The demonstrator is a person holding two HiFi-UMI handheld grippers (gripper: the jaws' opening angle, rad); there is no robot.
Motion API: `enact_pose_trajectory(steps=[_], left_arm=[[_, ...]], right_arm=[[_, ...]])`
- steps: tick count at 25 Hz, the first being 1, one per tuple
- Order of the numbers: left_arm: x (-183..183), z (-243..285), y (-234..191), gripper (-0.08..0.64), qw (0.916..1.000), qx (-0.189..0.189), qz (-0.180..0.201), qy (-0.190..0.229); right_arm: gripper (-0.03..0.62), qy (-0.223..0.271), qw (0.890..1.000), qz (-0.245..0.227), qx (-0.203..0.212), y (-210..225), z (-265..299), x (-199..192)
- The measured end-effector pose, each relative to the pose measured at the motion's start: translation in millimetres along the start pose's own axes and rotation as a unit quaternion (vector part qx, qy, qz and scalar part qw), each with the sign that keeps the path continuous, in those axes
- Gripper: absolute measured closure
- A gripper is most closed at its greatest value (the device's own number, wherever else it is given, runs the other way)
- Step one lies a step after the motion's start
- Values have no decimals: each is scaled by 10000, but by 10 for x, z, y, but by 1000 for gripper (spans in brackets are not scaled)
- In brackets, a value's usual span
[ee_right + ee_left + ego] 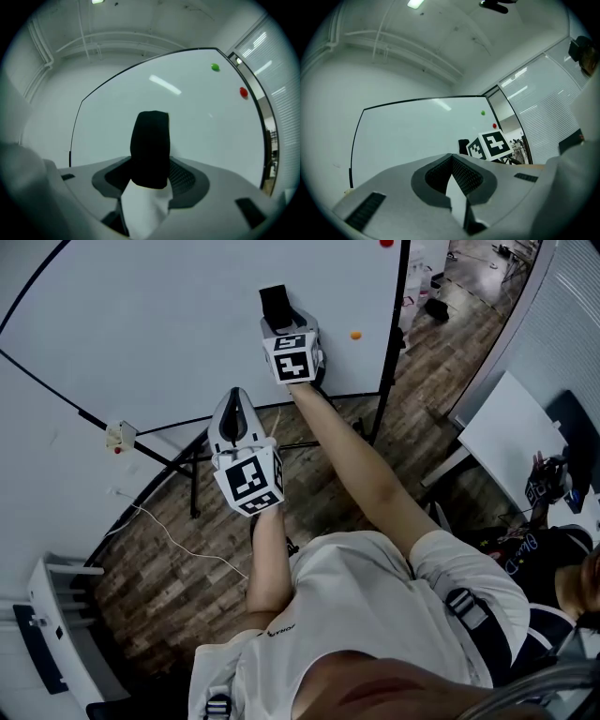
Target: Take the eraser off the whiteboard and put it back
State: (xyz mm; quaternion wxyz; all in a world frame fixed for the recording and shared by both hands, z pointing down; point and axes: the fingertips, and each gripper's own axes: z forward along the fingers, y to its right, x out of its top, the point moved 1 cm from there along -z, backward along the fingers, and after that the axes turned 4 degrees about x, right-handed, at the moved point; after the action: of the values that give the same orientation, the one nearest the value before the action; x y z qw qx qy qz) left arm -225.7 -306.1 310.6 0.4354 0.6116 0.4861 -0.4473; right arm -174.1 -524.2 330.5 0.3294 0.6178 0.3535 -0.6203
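A black eraser (275, 303) (150, 140) is clamped upright between the jaws of my right gripper (279, 315) (151, 163), which is shut on it. The eraser's far end is at or just in front of the whiteboard (141, 324) (197, 122); contact cannot be told. My left gripper (234, 397) (451, 158) is held lower and to the left, away from the board. Its jaws meet at the tip with nothing between them. From the left gripper view the right gripper's marker cube (490, 145) shows with the eraser (463, 146) ahead of it.
Two magnets stick on the board, one orange (355, 335) and one red (385, 243). The board's black stand post (389, 343) rises at the right. A white table (506, 437) and a seated person (553, 568) are at the right. A cable (178, 540) lies on the wood floor.
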Motion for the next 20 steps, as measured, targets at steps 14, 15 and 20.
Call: enact_pose_trajectory(steps=[14,15,20], left_arm=[[71,-21,-86,557,9997,95,91,190],[85,-22,-90,557,9997,101,101,210],[92,-18,-161,557,9996,131,94,234]], right_arm=[[350,-319,9991,-18,-285,59,342,-176],[350,-340,9990,-11,-297,61,362,-180],[350,-405,9983,-115,-392,47,457,-207]])
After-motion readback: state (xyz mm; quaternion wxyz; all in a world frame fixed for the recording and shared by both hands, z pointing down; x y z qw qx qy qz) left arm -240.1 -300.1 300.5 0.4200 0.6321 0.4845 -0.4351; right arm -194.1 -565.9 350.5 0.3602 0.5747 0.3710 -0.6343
